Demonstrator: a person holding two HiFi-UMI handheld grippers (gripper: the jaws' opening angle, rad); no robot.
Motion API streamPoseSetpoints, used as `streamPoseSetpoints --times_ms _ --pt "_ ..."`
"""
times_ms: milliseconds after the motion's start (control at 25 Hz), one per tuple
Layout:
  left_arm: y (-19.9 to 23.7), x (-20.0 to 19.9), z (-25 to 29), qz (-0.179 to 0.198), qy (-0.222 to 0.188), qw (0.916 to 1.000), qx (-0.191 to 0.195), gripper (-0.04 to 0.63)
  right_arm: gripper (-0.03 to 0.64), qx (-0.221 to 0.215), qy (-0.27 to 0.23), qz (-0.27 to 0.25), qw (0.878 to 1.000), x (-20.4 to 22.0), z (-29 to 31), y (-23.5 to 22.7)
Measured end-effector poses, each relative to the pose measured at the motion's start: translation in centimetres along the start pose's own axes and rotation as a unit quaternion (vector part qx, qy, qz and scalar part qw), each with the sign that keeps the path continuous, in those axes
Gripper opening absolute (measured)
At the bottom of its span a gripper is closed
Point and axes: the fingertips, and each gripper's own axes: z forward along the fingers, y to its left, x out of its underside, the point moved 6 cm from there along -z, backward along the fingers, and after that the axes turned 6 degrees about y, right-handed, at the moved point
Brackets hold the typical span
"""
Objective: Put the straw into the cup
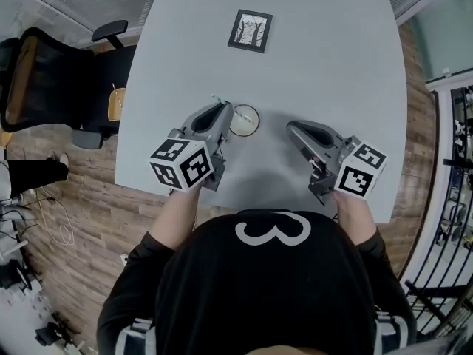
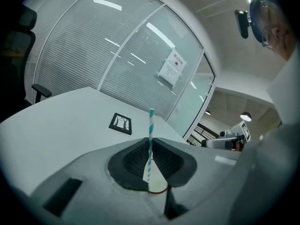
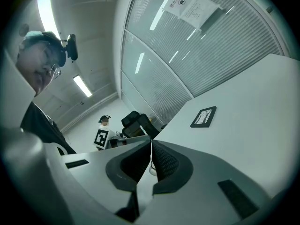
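Note:
A teal-and-white striped straw (image 2: 151, 125) stands upright between the jaws of my left gripper (image 2: 150, 148), which is shut on it. In the head view the straw's tip (image 1: 216, 97) pokes out beside the left gripper (image 1: 224, 110). The round paper cup (image 1: 244, 120) sits on the grey table just right of that gripper's tip. Its rim (image 2: 158, 190) shows below the straw's lower end. My right gripper (image 1: 296, 129) hovers to the right of the cup, and its jaws (image 3: 151, 146) are shut with nothing between them. A bit of the cup (image 3: 151, 171) shows behind them.
A small black-framed picture (image 1: 250, 30) lies near the far side of the grey table (image 1: 340, 65). A black office chair (image 1: 44, 72) stands off the table's left edge on the wooden floor. Glass walls with blinds surround the room.

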Motion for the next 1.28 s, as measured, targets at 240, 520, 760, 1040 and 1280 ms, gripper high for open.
streamPoseSetpoints --times_ms 240,520,760,1040,1280 --pt "0.4 0.8 0.3 -0.019 0.000 0.9998 -0.004 0.035 0.015 0.008 0.010 0.004 1.000 0.6 0.0 -0.6" --pt "1.0 1.4 0.4 -0.036 -0.002 0.9993 -0.006 0.035 0.015 0.008 0.017 0.003 1.000 1.1 0.2 -0.7" --pt "1.9 1.6 0.2 -0.063 -0.007 0.9979 -0.009 0.035 0.015 0.009 0.017 0.009 1.000 1.5 0.0 -0.8" --pt "2.8 1.9 0.0 -0.077 -0.014 0.9968 -0.016 0.035 0.015 0.013 0.021 0.013 1.000 2.2 0.3 -0.9" --pt "2.3 2.0 0.0 -0.073 -0.012 0.9973 -0.006 0.037 0.015 0.012 0.020 0.013 1.000 2.2 0.2 -0.6"
